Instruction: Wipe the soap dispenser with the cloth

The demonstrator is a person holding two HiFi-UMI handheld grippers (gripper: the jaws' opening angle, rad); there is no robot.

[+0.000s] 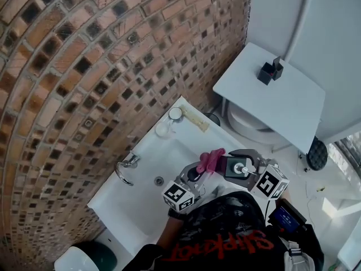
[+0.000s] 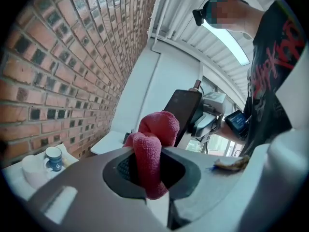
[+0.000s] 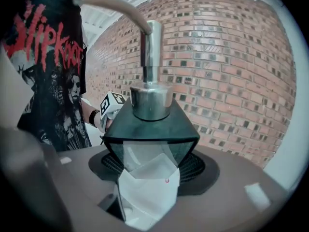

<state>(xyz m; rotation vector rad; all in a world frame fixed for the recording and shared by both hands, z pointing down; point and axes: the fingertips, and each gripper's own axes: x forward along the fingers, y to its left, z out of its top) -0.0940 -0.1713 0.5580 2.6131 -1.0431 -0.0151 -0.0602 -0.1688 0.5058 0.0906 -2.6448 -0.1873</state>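
— Where's the soap dispenser (image 3: 149, 122)?
— In the air by the front edge of the sink (image 1: 141, 174), pinched between the fingers of the right gripper (image 3: 149, 175).
— And the cloth (image 2: 155, 129)?
— Red, bunched up. The left gripper (image 2: 149, 166) has its fingers clamped on it, just beside the soap dispenser — whether they touch, I cannot tell.

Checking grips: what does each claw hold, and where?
Left claw: red cloth, by a bunched fold. Right claw: soap dispenser, by its dark body.

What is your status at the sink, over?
Left tongs shut on cloth. Right tongs shut on soap dispenser. Cloth beside dispenser, contact unclear. No obstruction seen.
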